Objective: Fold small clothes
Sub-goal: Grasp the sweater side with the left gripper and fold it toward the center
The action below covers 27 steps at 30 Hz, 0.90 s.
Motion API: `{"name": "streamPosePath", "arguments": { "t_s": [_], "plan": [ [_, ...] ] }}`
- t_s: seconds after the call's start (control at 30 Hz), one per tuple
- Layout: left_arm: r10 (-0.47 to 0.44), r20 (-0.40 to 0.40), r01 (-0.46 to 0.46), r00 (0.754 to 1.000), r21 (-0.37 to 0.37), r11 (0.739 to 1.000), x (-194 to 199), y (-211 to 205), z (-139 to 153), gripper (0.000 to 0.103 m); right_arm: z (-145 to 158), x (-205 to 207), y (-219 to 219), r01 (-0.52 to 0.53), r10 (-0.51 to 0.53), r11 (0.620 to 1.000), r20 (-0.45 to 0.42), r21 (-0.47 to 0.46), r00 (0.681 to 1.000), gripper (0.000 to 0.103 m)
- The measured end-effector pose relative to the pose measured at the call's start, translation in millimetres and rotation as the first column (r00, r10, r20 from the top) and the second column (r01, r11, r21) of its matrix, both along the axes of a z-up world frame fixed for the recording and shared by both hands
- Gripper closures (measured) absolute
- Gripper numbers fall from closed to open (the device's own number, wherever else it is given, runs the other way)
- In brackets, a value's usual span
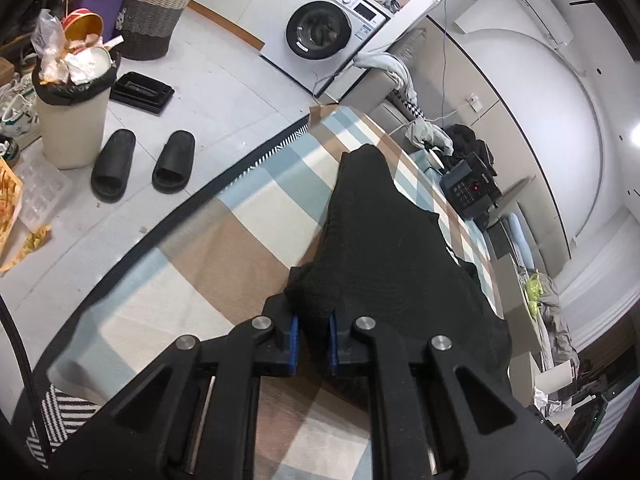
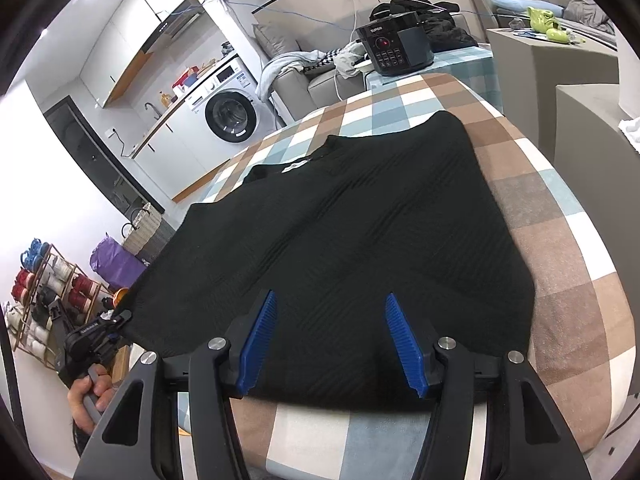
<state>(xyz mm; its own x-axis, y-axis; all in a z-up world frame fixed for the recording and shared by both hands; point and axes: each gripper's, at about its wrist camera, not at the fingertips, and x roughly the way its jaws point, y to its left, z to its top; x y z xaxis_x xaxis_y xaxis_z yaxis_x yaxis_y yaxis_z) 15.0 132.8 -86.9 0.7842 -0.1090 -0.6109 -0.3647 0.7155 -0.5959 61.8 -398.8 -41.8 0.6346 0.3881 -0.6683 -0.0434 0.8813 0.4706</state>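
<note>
A black knitted garment (image 2: 360,220) lies spread flat on a table under a checked cloth (image 2: 560,280), neckline with a white label at the far side. My left gripper (image 1: 314,320) is shut on the garment's near left corner (image 1: 316,292), which bunches up between the blue pads. In the right wrist view that left gripper (image 2: 122,316) pinches the garment's left edge, with a person's hand (image 2: 86,396) on its handle. My right gripper (image 2: 331,296) is open just above the near hem, and the fabric lies under its blue pads (image 2: 402,340) without being pinched.
A black electric cooker (image 2: 394,50) stands at the table's far end beside piled clothes. On the floor to the left are a full bin (image 1: 72,112), two black slippers (image 1: 144,164), a woven basket (image 1: 156,12) and a washing machine (image 1: 324,36). A shoe rack (image 2: 48,292) stands far left.
</note>
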Motion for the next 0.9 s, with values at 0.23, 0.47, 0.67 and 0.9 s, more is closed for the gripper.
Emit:
{"name": "streamPosePath", "arguments": {
  "t_s": [0.23, 0.47, 0.67, 0.9],
  "plan": [
    [-0.080, 0.068, 0.073, 0.995, 0.103, 0.992, 3.2, -21.7, 37.7, 0.095, -7.2, 2.4, 2.8, -0.021, 0.021, 1.000, -0.022, 0.006, 1.000, 0.044],
    [-0.173, 0.104, 0.152, 0.979, 0.182, 0.972, 19.4, -56.7, 70.8, 0.095, -15.3, 10.6, 7.2, -0.048, 0.047, 0.999, -0.027, -0.013, 0.999, 0.044],
    [-0.155, 0.086, 0.140, 0.984, 0.163, 0.977, 17.4, -51.4, 67.1, 0.095, -25.7, 12.0, -9.7, -0.038, 0.032, 0.996, -0.082, -0.077, 0.996, 0.044],
    [-0.148, 0.078, 0.135, 0.986, 0.152, 0.979, 12.9, -42.6, 61.4, 0.095, -31.5, 2.6, -58.5, 0.125, -0.143, 0.980, -0.113, -0.153, 0.983, 0.045]
  ]
}}
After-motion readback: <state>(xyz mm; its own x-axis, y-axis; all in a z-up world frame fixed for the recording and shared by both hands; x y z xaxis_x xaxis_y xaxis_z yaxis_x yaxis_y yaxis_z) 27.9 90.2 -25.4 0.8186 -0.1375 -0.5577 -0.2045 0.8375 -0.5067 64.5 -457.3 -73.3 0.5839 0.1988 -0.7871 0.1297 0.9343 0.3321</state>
